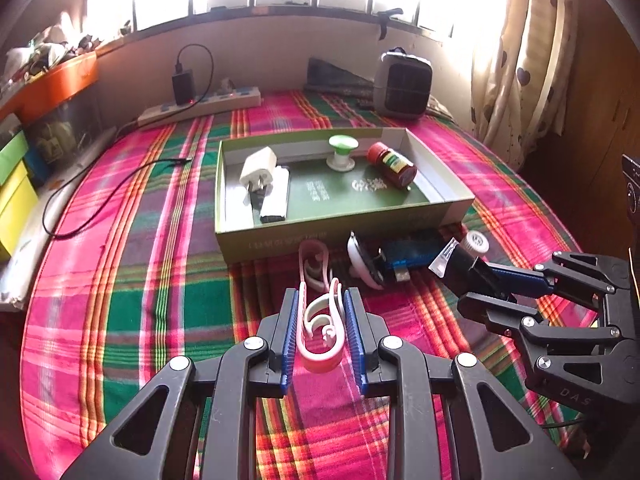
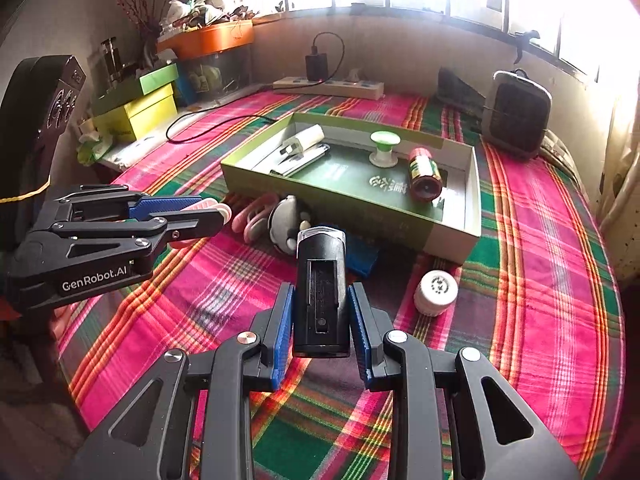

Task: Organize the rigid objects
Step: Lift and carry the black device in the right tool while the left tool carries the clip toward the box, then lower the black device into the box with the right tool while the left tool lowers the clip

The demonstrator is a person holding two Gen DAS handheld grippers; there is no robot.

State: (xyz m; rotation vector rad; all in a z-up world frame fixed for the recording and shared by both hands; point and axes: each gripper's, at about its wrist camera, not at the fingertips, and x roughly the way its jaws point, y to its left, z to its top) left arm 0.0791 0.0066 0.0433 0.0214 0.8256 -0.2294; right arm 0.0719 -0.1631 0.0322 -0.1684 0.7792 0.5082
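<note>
My left gripper (image 1: 322, 294) is shut on a pink plastic clip (image 1: 320, 332), held above the plaid cloth. My right gripper (image 2: 320, 286) is shut on a black rectangular device with a clear end (image 2: 320, 280); it also shows in the left wrist view (image 1: 460, 266). Ahead lies an open green box (image 1: 280, 236) with a white plug (image 1: 258, 168), a white stick (image 1: 276, 196), a green-topped knob (image 1: 342, 152) and a red bottle (image 1: 392, 164) in it. Before the box lie a second pink clip (image 1: 314, 264), a white and black object (image 2: 288, 224), a blue item (image 2: 362, 258) and a small white bottle (image 2: 436, 292).
A power strip (image 1: 200, 108) with a black charger and a loose black cable (image 1: 100, 184) lie at the back left. A grey heater (image 1: 402, 84) stands at the back right beside a curtain (image 1: 516, 60). Yellow and green boxes (image 2: 136, 108) sit at the left edge.
</note>
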